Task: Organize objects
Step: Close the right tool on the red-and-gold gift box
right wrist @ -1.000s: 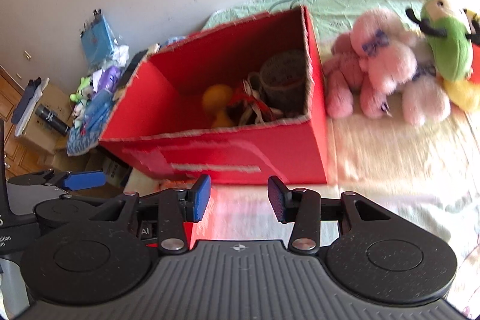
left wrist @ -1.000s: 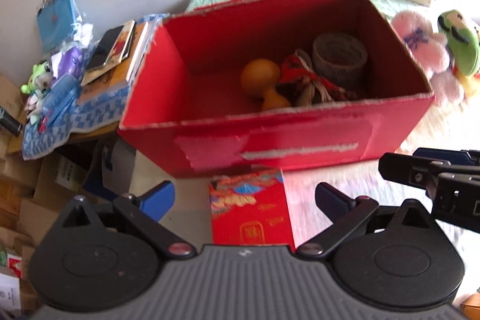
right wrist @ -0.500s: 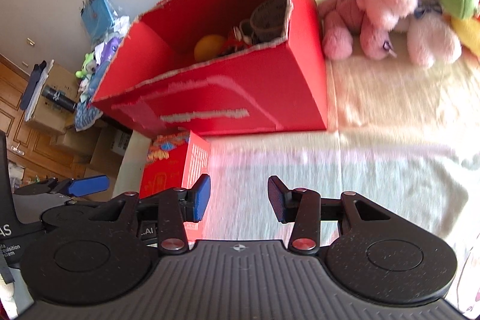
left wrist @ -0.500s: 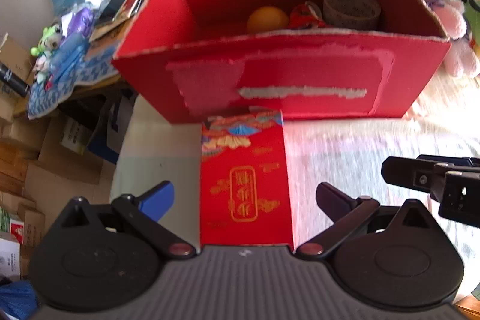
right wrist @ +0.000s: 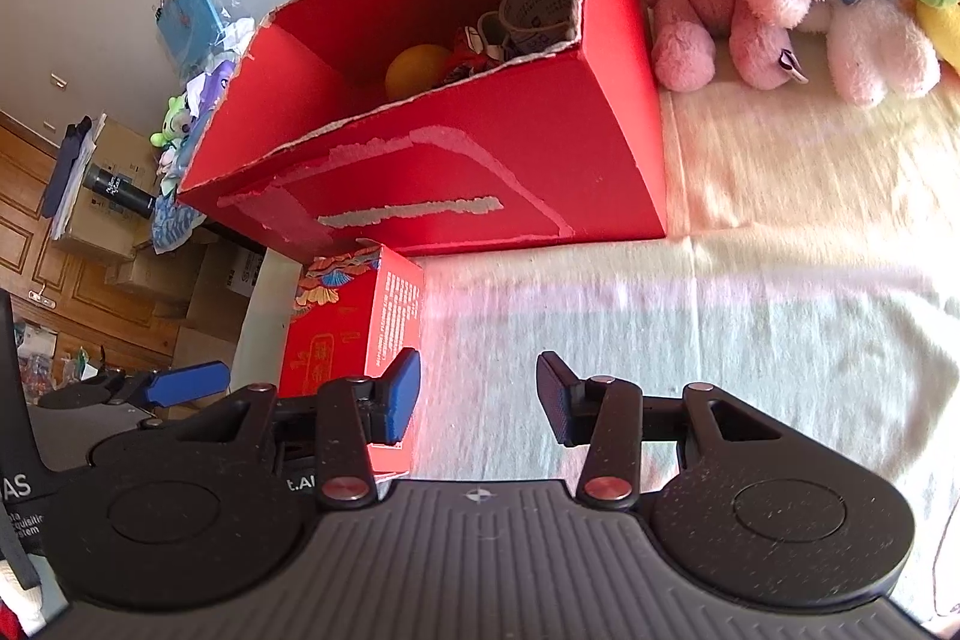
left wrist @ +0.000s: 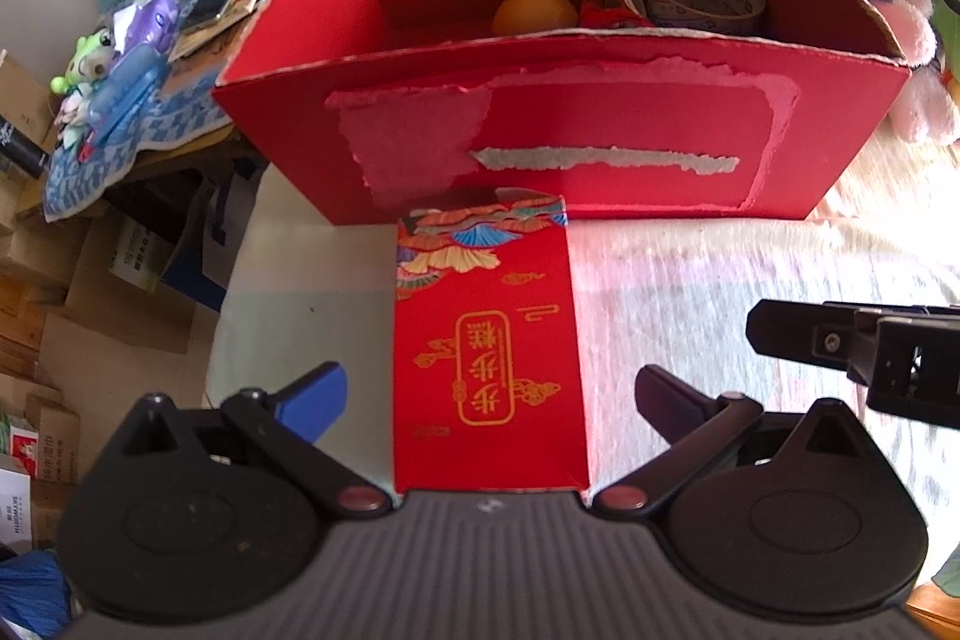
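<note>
The stiff, light-looking small red printed cardboard packet (left wrist: 486,340), just before the big red cardboard box (left wrist: 564,124), suits a side-wall grip between the left gripper (left wrist: 486,394) fingers, spread apart.

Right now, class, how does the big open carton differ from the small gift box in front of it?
The big red carton is open-topped and holds items; the small red gift box is closed. The carton's front is plain with torn, peeled patches; the gift box has intact gold and coloured print. The carton is far wider. Both are red cardboard boxes.
</note>
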`<state>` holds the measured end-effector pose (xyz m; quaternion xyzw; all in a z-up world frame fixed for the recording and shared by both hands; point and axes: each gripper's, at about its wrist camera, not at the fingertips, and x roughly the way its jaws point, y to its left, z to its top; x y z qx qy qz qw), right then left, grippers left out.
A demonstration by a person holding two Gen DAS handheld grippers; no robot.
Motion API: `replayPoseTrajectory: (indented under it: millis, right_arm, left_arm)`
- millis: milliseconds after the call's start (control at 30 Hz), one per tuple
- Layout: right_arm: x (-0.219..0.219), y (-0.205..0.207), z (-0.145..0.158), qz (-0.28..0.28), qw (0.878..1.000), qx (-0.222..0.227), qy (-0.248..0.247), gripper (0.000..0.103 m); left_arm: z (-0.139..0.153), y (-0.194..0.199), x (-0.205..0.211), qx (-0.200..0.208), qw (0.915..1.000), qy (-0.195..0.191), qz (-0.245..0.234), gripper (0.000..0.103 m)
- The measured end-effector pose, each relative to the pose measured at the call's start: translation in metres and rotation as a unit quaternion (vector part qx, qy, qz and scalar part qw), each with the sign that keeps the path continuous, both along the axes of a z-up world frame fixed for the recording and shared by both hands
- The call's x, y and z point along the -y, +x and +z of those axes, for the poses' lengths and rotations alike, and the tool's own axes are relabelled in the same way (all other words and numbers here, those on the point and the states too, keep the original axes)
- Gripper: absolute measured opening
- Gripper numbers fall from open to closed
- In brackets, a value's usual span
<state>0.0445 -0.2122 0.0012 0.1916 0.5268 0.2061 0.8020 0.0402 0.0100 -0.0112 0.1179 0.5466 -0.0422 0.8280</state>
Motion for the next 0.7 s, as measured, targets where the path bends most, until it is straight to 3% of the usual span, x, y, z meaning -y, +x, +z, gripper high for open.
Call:
replayPoseTrajectory:
  millis: [700]
  right_arm:
    - [-0.04, 0.024, 0.0, -0.001, 1.0, -0.017, 0.012, 0.046]
  left_arm:
    - [-0.014, 0.022, -0.03, -0.035, 0.9974, -0.046, -0.042, 0.103]
